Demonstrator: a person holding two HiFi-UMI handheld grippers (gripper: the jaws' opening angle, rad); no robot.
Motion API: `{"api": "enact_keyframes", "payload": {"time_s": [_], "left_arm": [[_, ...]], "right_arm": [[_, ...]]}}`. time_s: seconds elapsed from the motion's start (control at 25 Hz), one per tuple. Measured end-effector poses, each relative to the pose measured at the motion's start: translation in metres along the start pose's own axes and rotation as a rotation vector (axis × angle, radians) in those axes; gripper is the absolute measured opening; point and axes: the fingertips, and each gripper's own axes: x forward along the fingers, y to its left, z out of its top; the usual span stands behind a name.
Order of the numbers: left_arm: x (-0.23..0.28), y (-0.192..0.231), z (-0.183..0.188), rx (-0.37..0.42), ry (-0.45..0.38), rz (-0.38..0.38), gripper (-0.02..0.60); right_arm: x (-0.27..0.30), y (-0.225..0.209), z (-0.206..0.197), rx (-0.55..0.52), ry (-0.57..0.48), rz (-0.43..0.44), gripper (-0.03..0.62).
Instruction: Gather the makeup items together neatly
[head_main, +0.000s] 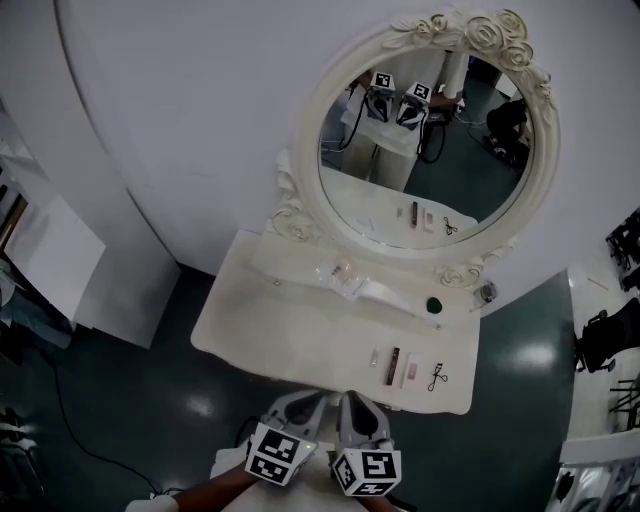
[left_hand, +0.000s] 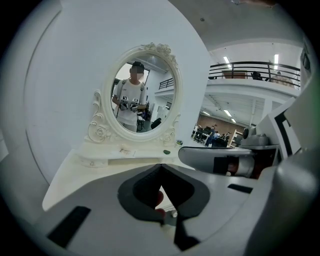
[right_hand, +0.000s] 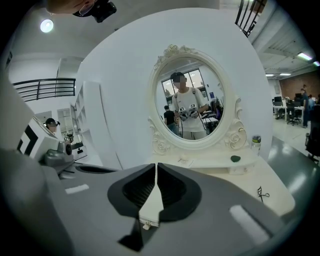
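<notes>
We saw a white dressing table (head_main: 285, 335) standing against a pale wall, with an oval mirror (head_main: 306, 135) in a carved frame rising from its back edge. The makeup items lay in a loose row near the table's front right corner. From left to right there was a small pale piece (head_main: 375, 356), possibly a cap or a short tube, too small for us to be sure. Next to it lay a dark tube (head_main: 395, 361), then a pale stick (head_main: 410, 372), and then an eyelash curler (head_main: 437, 377). The four were near one another but apart, none touching.

On the raised shelf under the mirror there were some clear pieces (head_main: 340, 272) at the left and a green round item (head_main: 434, 305) further right. A small bottle (head_main: 487, 292) stood upright at the shelf's right end.

Both grippers hung side by side just off the table's front edge, well short of the row. The left gripper (left_hand: 160, 166) had its fingertips together with nothing between them. The right gripper (right_hand: 156, 165) was likewise closed, only a hairline seam between its pads, and it was empty. Both pointed toward the mirror, which reflected a person holding them.
</notes>
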Motion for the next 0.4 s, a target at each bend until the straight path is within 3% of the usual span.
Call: {"api": "enact_keyframes", "payload": {"time_s": [0.4], "left_arm": [[-0.0031, 0.0025, -0.0012, -0.001, 0.002, 0.007, 0.005]], "right_arm": [[0.0006, 0.0076, 0.0001, -0.018, 0.001, 0.018, 0.017]]}}
